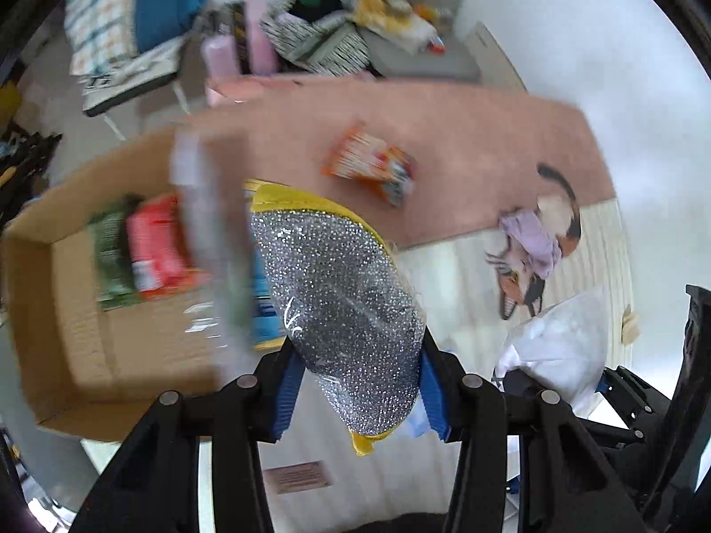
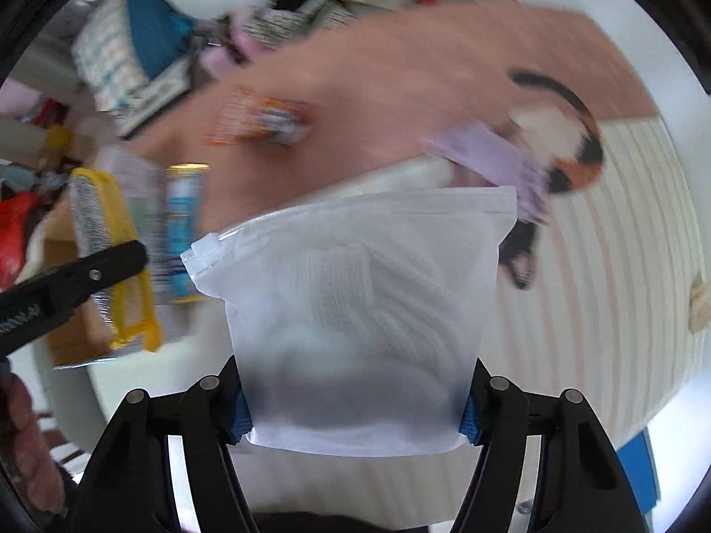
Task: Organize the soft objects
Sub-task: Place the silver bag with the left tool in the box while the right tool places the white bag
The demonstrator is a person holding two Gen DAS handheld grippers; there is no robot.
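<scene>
My left gripper (image 1: 355, 382) is shut on a silver glittery sponge with a yellow edge (image 1: 342, 293), held in the air beside an open cardboard box (image 1: 75, 311). The box holds a red packet (image 1: 153, 248) and a green packet (image 1: 111, 257). My right gripper (image 2: 355, 408) is shut on a frosted white zip pouch (image 2: 364, 311) with white knit fabric inside. The sponge also shows at the left of the right wrist view (image 2: 102, 257), with the left gripper's black finger (image 2: 84, 275) over it. A lilac cloth (image 1: 533, 240) lies on a calico cat plush (image 1: 560, 217).
A pink blanket (image 1: 444, 133) covers the far part of the bed, with an orange snack packet (image 1: 373, 169) on it. A striped white sheet (image 2: 622, 231) lies nearer. Pillows, a zebra-pattern bag (image 1: 320, 40) and a grey cushion (image 1: 422, 57) pile up at the back.
</scene>
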